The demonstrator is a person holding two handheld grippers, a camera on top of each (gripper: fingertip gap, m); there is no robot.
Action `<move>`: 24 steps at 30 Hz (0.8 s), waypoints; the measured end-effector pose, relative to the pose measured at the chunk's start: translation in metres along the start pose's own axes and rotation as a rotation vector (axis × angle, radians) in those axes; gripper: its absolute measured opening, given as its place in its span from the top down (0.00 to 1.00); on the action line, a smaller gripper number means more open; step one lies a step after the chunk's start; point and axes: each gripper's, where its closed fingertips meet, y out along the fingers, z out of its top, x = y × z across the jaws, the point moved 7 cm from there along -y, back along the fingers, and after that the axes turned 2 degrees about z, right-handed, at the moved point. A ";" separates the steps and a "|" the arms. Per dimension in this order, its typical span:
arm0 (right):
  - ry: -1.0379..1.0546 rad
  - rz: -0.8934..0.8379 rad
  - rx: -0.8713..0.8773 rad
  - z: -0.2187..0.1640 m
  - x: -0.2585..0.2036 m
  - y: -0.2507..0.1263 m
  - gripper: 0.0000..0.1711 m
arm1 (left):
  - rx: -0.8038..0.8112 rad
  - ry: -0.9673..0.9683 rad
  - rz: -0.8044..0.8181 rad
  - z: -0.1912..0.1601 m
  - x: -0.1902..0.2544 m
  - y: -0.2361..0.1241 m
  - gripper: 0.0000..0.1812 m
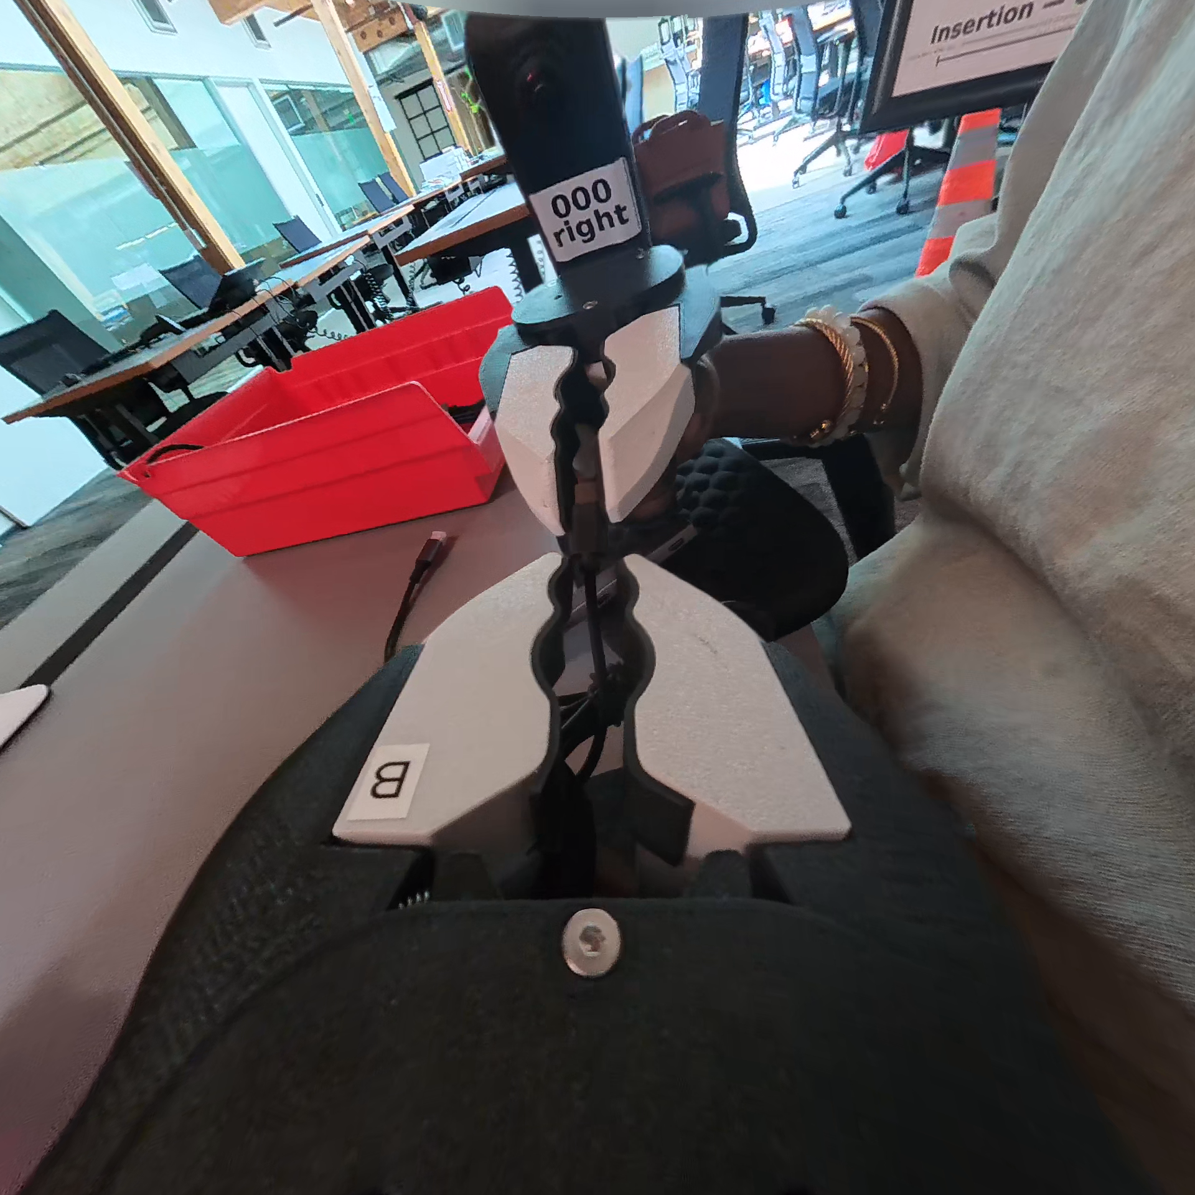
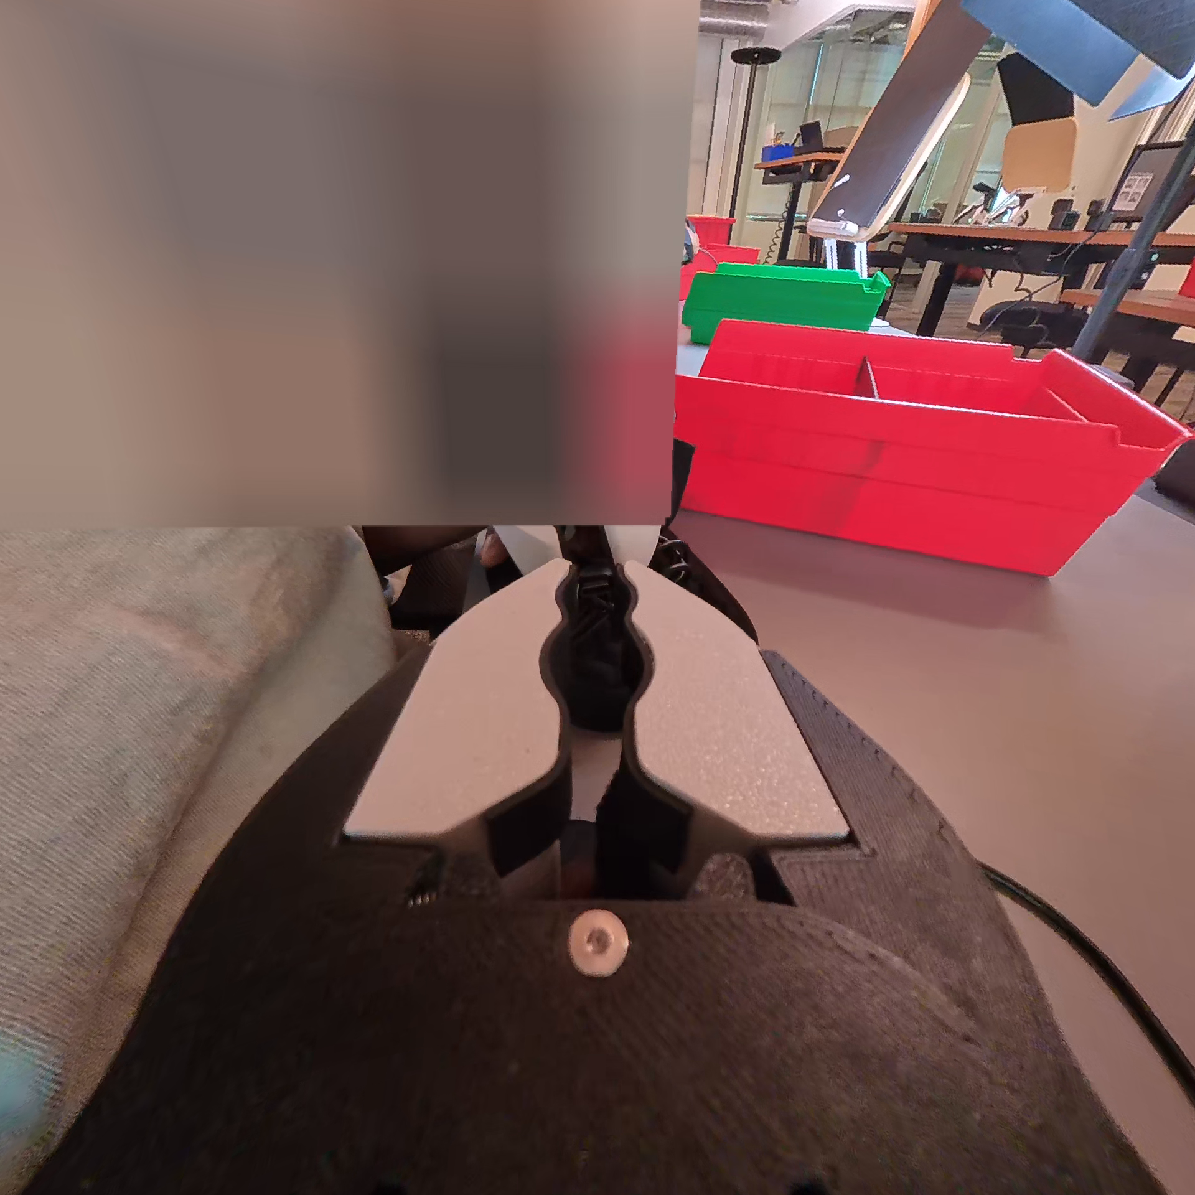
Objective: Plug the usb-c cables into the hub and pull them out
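A grey-brown tabletop (image 1: 194, 646) carries a red bin (image 1: 336, 446) near its far edge. Just in front of the bin lies a loose black cable (image 1: 414, 582), its plug end pointing toward the bin. A green bin (image 2: 782, 297) sits beyond the red one.
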 end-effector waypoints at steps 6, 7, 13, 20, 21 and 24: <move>-0.026 0.003 0.021 0.002 -0.002 0.000 0.94 | 0.030 -0.052 -0.030 0.002 -0.001 0.000 0.93; -0.031 0.003 0.025 0.002 -0.002 0.000 0.94 | 0.040 -0.063 -0.030 0.003 -0.001 -0.001 0.93; -0.042 -0.001 0.050 0.004 -0.003 0.001 0.94 | 0.100 -0.115 -0.050 0.008 -0.003 -0.001 0.93; -0.035 0.004 0.072 0.005 -0.004 0.001 0.94 | 0.087 -0.097 -0.050 0.007 -0.001 0.001 0.93; -0.035 0.006 0.075 0.005 -0.004 0.001 0.94 | 0.086 -0.099 -0.049 0.007 -0.001 0.002 0.94; -0.034 0.010 0.078 0.005 -0.005 0.001 0.94 | 0.087 -0.107 -0.062 0.007 -0.001 0.002 0.94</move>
